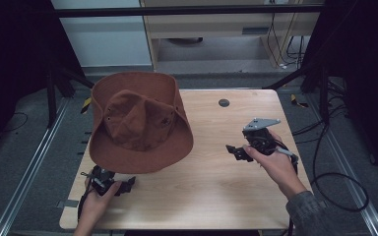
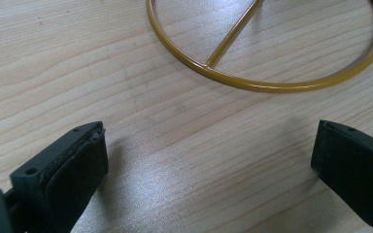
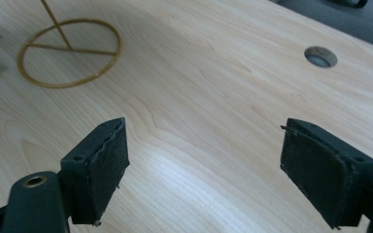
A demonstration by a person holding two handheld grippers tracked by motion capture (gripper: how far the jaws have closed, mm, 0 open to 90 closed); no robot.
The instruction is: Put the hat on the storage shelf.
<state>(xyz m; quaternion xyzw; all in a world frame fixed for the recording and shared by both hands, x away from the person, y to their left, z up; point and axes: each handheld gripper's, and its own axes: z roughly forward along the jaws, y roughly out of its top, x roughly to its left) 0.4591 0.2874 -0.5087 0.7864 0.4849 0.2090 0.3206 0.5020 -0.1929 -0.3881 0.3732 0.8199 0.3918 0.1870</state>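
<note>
left tool [image 1: 128,184]: jaws apart, empty | right tool [image 1: 234,151]: jaws apart, empty

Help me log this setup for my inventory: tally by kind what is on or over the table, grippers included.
Hats: 1, the brown hat
Wire stands: 1, the yellow ring stand on the table
Grippers: 2, the left gripper and the right gripper, both with jaws apart and nothing between them
Total: 4

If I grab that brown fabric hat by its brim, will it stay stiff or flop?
The brown fabric hat will probably flop: its crown is creased and dented, and the brim waves unevenly. It looks light for its size. It seems perched on a thin yellow wire stand, so a sideways push might tip it off.
</note>
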